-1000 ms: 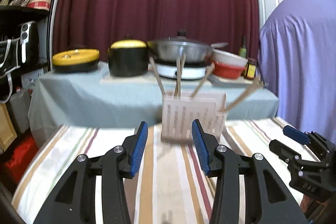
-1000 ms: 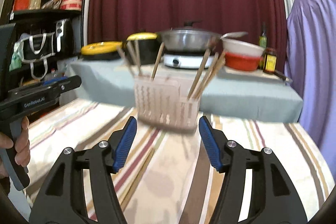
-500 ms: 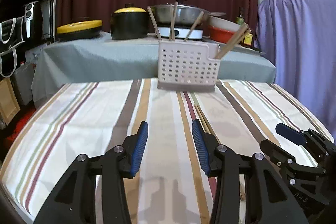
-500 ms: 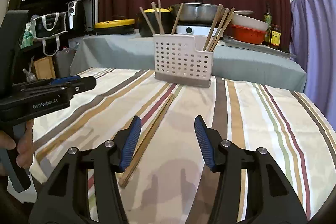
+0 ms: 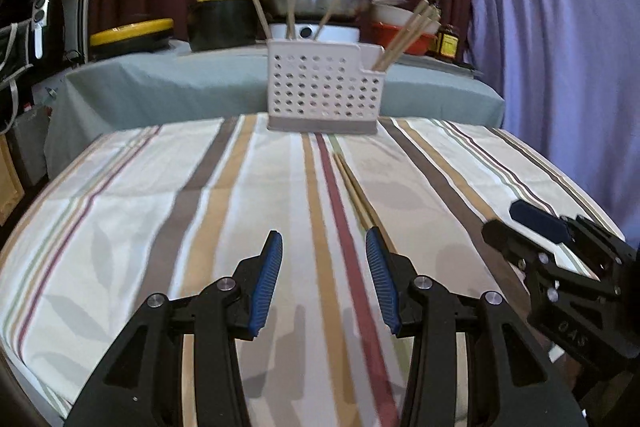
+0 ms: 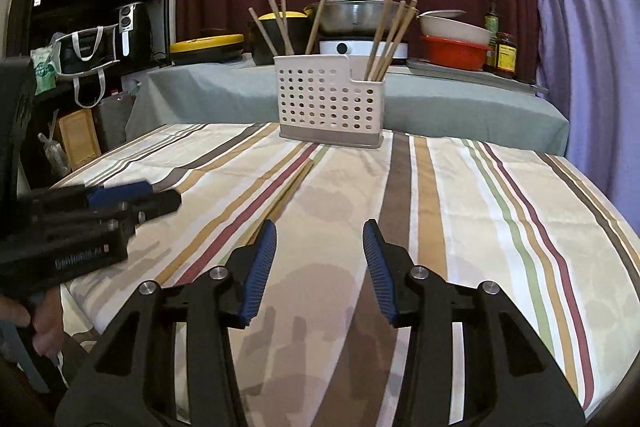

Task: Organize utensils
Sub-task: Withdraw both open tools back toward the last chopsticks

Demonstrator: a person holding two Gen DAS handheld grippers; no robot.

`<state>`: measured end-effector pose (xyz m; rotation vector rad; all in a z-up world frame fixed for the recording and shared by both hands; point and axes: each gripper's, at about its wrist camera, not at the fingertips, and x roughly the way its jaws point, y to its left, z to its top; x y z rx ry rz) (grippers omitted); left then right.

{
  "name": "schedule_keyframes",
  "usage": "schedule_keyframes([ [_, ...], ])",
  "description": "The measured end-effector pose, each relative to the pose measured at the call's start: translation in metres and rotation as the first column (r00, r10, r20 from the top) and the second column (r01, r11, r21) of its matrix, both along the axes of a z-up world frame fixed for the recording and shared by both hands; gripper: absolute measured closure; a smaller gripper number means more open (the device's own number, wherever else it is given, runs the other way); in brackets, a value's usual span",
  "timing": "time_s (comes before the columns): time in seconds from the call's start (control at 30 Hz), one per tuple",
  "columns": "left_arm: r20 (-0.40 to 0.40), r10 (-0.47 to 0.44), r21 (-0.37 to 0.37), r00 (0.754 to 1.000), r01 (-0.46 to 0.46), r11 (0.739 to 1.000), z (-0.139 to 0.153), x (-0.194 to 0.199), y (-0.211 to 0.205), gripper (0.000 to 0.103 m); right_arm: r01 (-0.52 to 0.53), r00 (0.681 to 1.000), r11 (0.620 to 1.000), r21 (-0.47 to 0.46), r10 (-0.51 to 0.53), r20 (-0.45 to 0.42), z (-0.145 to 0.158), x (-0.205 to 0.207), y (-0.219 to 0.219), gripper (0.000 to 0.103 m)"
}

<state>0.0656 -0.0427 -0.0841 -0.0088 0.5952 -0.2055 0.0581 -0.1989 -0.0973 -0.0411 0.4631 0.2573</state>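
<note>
The table under a striped cream, brown and red cloth (image 5: 200, 211) fills most of both views, more of its near surface showing than 1 second ago, when the cameras sat close to the holder. At its far edge stands the white perforated plastic utensil holder (image 6: 330, 99), smaller in both views than before; its taller left compartment holds 4 wooden chopsticks (image 6: 280, 27) and its lower right one several more (image 6: 390, 35). The black left gripper with blue pads (image 5: 323, 279) hovers above the cloth, jaws wide apart and empty, as earlier. The matching right gripper (image 6: 319, 269) is likewise spread wide with nothing between its fingers. A loose pair of wooden chopsticks (image 5: 354, 189) lies on the cloth between holder and grippers, unseen 1 second ago.
</note>
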Motion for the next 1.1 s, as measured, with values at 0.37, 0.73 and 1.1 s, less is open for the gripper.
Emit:
schedule_keyframes([
  [0.37,-0.064,-0.046,0.001,0.997,0.046,0.999,-0.022,-0.009,-0.02,0.059,0.018,1.0,1.0,0.021,-0.018,0.01,0.001,-0.004,-0.011,0.059],
  [0.73,-0.096,-0.058,0.049,0.994,0.063,0.997,-0.032,-0.013,-0.03,0.059,0.019,1.0,0.999,0.034,-0.02,0.018,0.002,-0.004,-0.014,0.059],
  [1.1,-0.096,-0.024,0.046,0.995,0.028,0.999,-0.031,-0.014,-0.023,0.059,0.01,1.0,0.999,0.033,-0.01,0.016,0.003,-0.004,-0.011,0.059],
])
